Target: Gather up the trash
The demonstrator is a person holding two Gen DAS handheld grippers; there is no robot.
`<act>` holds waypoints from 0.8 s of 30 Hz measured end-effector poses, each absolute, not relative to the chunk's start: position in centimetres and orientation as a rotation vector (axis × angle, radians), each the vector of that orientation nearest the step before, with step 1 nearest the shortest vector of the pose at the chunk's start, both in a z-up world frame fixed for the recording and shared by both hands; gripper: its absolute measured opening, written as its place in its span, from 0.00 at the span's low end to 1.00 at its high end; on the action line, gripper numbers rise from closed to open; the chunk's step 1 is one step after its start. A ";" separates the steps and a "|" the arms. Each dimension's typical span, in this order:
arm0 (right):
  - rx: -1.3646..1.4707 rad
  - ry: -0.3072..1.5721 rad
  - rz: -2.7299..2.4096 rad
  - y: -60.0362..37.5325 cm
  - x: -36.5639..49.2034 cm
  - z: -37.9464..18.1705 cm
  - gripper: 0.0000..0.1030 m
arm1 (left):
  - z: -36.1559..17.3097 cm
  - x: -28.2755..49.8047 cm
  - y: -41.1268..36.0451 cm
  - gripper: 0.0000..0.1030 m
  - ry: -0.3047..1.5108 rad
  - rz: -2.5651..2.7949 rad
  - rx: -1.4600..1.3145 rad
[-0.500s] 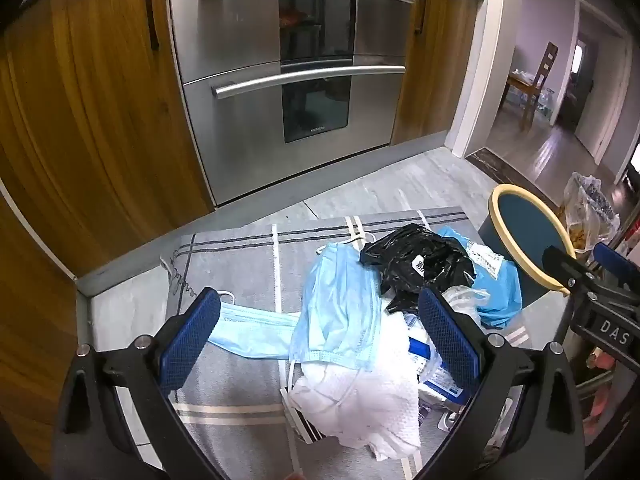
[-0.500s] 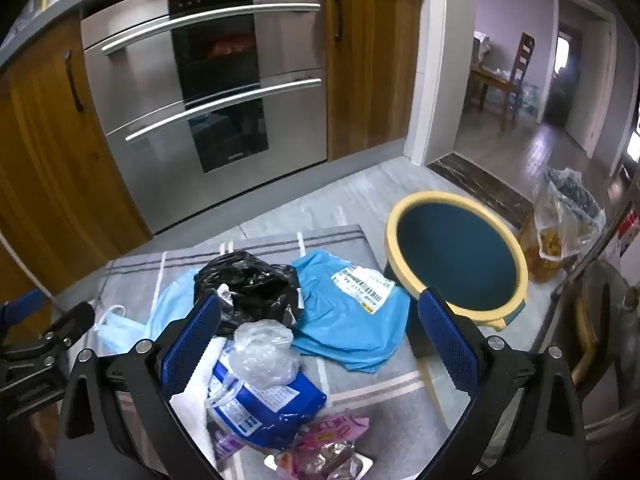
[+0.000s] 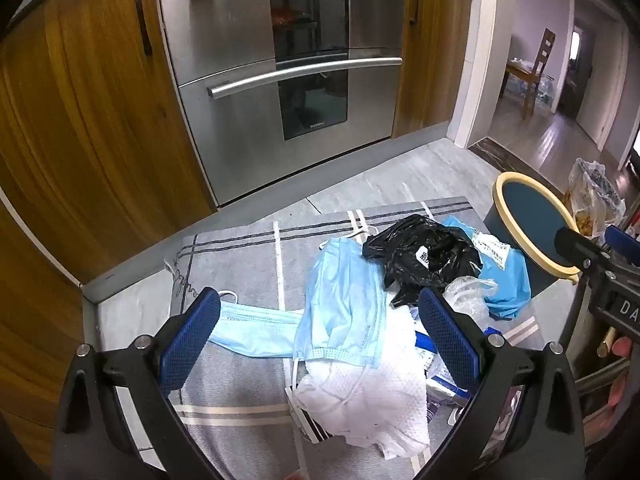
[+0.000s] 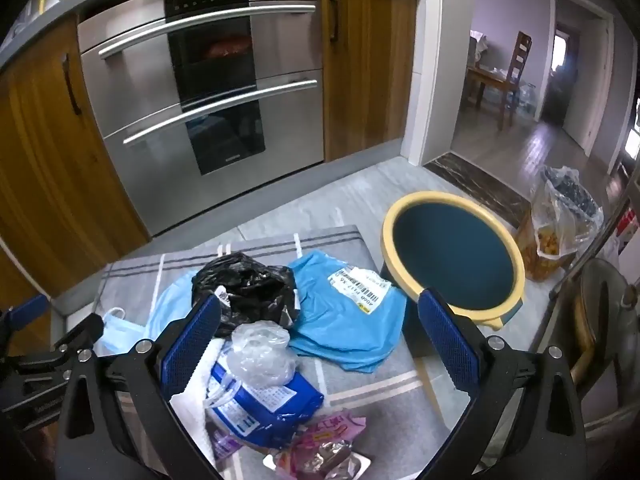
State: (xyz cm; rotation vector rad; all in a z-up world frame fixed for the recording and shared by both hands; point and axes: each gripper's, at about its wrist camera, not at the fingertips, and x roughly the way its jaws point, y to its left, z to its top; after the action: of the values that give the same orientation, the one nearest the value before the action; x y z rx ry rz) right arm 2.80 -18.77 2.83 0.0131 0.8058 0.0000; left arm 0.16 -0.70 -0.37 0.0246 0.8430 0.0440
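The trash lies heaped on a grey striped mat (image 3: 240, 364) on the kitchen floor, in front of a steel oven (image 3: 280, 92). The left gripper (image 3: 320, 344) hangs above 2 pale blue face masks (image 3: 344, 312) and a white paper towel (image 3: 372, 404), jaws spread wide, gripping nothing. The right gripper (image 4: 318, 346) hovers with jaws equally wide over a clear plastic bag (image 4: 260, 354) and a blue packet (image 4: 272, 408). A black bag (image 4: 248, 288) and blue mailer (image 4: 344, 320) lie farther; the yellow-rimmed bin (image 4: 452, 268) stands right.
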 end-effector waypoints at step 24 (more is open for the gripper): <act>0.024 0.822 -0.019 -19.1 2.9 2.7 0.95 | -0.7 0.1 -0.9 0.95 0.846 0.039 0.024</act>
State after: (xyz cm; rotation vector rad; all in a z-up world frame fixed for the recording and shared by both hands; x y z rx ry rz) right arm 2.93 -19.14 2.73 0.0245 0.8222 -0.0186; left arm 0.09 -0.92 -0.70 0.0245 0.8458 0.0390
